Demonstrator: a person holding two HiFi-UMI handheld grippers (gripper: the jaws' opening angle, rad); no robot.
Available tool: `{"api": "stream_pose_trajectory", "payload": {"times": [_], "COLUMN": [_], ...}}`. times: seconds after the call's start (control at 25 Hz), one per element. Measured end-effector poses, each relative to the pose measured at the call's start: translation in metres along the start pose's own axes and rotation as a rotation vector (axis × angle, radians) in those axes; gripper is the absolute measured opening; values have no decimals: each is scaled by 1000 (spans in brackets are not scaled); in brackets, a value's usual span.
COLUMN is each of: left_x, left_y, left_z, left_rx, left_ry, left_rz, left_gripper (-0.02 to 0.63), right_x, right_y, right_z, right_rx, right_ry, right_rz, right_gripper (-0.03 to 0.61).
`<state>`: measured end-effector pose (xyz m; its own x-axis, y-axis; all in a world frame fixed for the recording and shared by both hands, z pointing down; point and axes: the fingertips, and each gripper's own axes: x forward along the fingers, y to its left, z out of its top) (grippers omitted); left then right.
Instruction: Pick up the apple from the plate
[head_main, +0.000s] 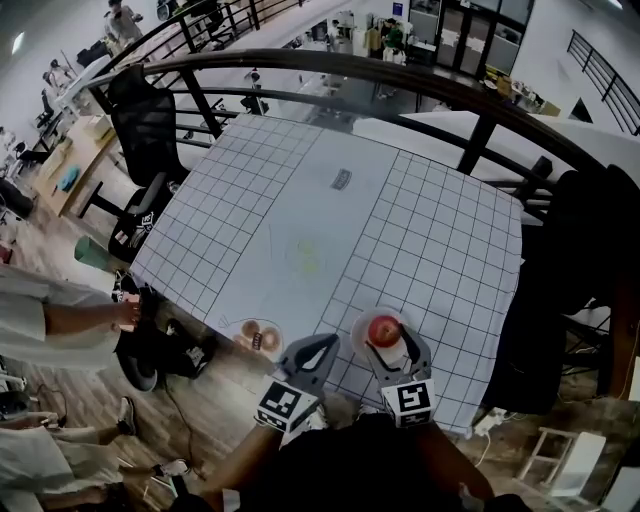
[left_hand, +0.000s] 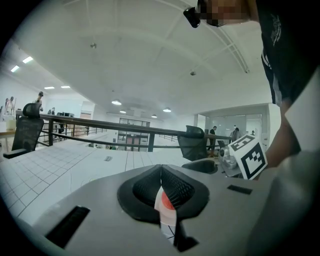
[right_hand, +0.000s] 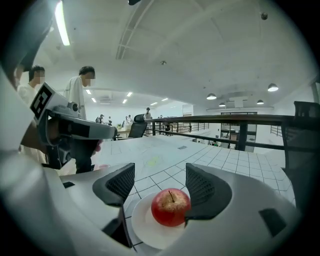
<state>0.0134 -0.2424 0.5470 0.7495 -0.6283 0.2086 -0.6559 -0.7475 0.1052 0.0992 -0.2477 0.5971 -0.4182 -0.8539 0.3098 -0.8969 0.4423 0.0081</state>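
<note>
**Item: apple, on plate, between open right jaws**

Apple (right_hand: 170, 207): red, yellow-speckled top, short stem upright. It sits on a small white plate (right_hand: 142, 227) at the near edge of the gridded table (head_main: 400, 230).
Right gripper (right_hand: 160, 175): jaws spread wide, one each side of the apple. The apple lies close against the right-hand pad; whether they touch cannot be told. Nothing is gripped.
Left gripper (left_hand: 161, 172): jaws closed together, empty, just beside the plate.

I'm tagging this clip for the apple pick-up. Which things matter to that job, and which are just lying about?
Job: apple; white plate under it; right gripper, open around the apple.
Lying about: small plate with brown food; small grey item on the table; left gripper, shut, idle.
</note>
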Motion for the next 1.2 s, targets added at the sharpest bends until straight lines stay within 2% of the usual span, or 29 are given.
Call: {"api": "stream_pose_trajectory", "payload": {"times": [0.2, 0.48, 0.8, 1.2], "left_x": [5, 7, 2, -5], "left_y": [4, 8, 18, 26], "left_z": [-3, -10, -16, -16], "left_rx": [18, 7, -6, -16], "left_ry": [16, 27, 39, 38], "left_rz": [9, 19, 51, 85], "left_gripper": [21, 21, 21, 21], "right_x": [11, 26, 43, 54], "right_y": [-6, -12, -18, -20], "right_z": [-21, -59, -88, -106], "right_rx": [-33, 2, 29, 4], "right_ry": [64, 188, 259, 306], "right_rz": [-4, 27, 32, 43], "right_gripper": [355, 400, 429, 433]}}
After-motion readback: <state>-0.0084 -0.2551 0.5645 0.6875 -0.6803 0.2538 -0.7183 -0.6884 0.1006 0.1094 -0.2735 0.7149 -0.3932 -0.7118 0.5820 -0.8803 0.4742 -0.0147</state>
